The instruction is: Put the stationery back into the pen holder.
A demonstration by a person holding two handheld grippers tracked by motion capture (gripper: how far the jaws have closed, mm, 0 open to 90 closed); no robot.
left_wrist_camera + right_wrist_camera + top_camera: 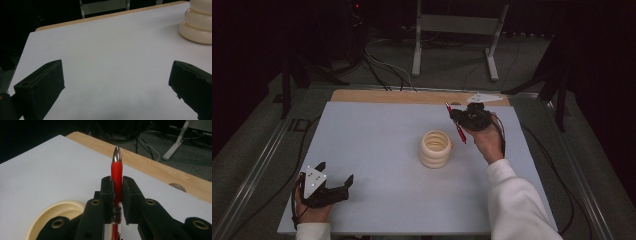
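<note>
Right claw [117, 187] clamps a red pen [116, 173] beside the ring stack [436, 148]; left claw [335, 174] gapes.

- Table [377, 150]: pale grey-white sheet, with a light wood strip along the far edge.
- Ribbed holder [435, 148] mid-table: cream.
- Pen [116, 173]: red grip, silver tip, clear lower barrel.
- Right gripper [117, 185] and left gripper [335, 174]: black.
- Sleeve [517, 200]: white.

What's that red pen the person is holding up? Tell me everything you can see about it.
The pen has a red grip, a shiny silver pointed tip and a clear section with dark print lower down. It looks plastic. The right gripper pinches it between its two black jaws, lifted off the table. In the high view it slants, tip away from the person, just beyond and right of the cream ringed holder, not touching it.
</note>
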